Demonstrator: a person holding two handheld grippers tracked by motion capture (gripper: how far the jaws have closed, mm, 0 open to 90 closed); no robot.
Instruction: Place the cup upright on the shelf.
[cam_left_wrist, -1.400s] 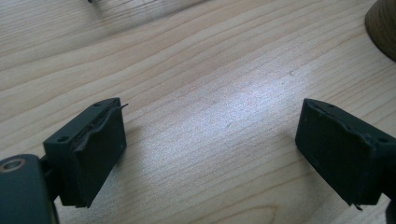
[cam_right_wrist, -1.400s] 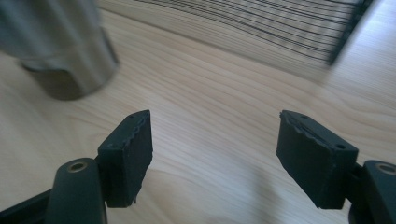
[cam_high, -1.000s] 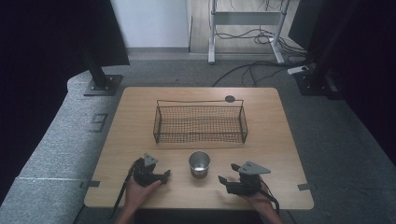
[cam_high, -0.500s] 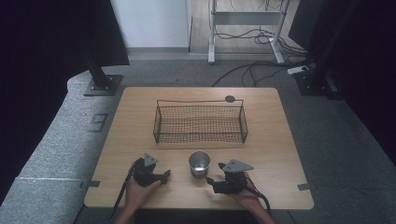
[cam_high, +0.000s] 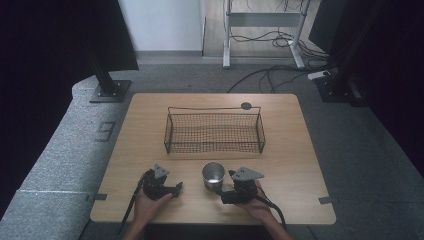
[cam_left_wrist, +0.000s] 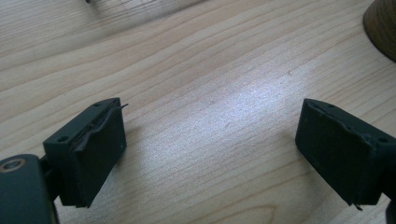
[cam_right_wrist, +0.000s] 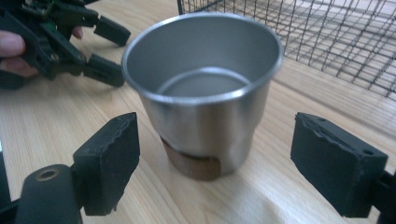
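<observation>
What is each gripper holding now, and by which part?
Nothing is held. The left gripper is open over bare table; the right gripper stands open around the steel cup, not touching.

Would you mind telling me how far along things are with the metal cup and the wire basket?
Nothing looks done yet: the wire basket is empty and the metal cup stands upright on the table. In hand: the right tool, open, has its jaws either side of the cup without touching. The left tool rests open. Presumably left: gripping and moving the cup.
</observation>
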